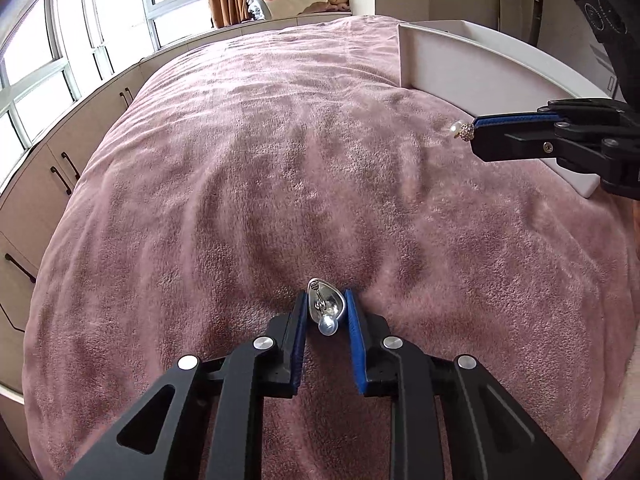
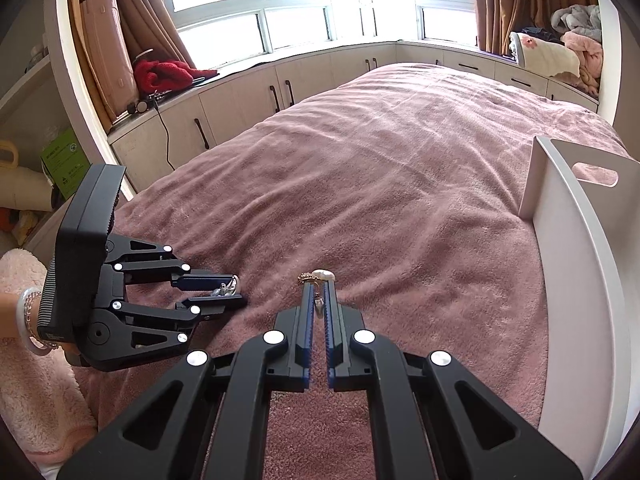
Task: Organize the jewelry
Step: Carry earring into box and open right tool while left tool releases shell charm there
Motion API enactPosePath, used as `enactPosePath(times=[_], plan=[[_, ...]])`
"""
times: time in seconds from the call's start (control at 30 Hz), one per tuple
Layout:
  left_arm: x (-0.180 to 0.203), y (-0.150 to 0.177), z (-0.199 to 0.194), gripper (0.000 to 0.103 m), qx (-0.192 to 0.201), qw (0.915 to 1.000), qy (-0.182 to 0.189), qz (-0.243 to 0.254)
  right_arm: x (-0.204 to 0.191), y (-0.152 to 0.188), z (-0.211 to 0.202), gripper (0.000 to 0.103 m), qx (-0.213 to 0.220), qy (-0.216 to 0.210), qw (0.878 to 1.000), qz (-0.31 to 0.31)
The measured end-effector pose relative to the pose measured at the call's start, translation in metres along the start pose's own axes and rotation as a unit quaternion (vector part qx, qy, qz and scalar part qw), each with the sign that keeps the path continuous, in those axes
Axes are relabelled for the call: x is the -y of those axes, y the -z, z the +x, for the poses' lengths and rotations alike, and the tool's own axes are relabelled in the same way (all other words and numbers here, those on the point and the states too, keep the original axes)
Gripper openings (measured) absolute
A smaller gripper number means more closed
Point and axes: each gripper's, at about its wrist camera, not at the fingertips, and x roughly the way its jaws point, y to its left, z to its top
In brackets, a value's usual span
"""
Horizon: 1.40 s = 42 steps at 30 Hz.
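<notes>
My left gripper (image 1: 327,300) is shut on a silver earring with a pearl drop (image 1: 326,309), held just above the pink blanket (image 1: 280,160). It also shows in the right wrist view (image 2: 236,290), at the left, with the silver earring (image 2: 227,289) between its tips. My right gripper (image 2: 319,285) is shut on a gold earring with a pearl (image 2: 318,276). In the left wrist view the right gripper (image 1: 476,134) reaches in from the right, and the gold and pearl earring (image 1: 462,130) sticks out of its tips, next to the white box (image 1: 460,64).
The white box (image 2: 572,248), with a handle cutout, stands on the blanket at the right. Cabinets (image 2: 240,104) and windows run behind the bed. A hand with a bracelet (image 2: 30,312) holds the left gripper.
</notes>
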Motion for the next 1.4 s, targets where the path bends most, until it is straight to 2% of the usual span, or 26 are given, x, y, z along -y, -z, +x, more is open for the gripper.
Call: enactPosePath(times=[0.4, 0.67, 0.87, 1.0, 1.17, 1.4], plan=[[-0.009, -0.008, -0.052, 0.024, 0.027, 0.9994, -0.018, 0.014, -0.009, -0.004, -0.030, 0.006, 0.033, 0.009, 0.999, -0.005], [0.003, -0.044, -0.104, 0.024, 0.072, 0.9960, -0.038, 0.035, -0.019, -0.022, -0.083, 0.006, 0.086, 0.018, 0.996, -0.012], [0.029, -0.075, -0.135, 0.024, 0.101, 0.9929, -0.031, 0.055, -0.016, -0.030, -0.135, 0.006, 0.124, 0.041, 0.991, -0.021], [0.057, -0.095, -0.143, 0.024, 0.115, 0.9906, -0.022, 0.070, -0.006, -0.028, -0.168, 0.006, 0.141, 0.061, 0.988, -0.021], [0.092, -0.126, -0.140, 0.024, 0.126, 0.9895, 0.009, 0.070, 0.019, -0.017, -0.197, 0.005, 0.148, 0.090, 0.985, -0.008], [0.133, -0.170, -0.102, 0.024, 0.101, 0.9929, 0.030, 0.057, 0.069, -0.003, -0.225, 0.005, 0.146, 0.131, 0.980, 0.023]])
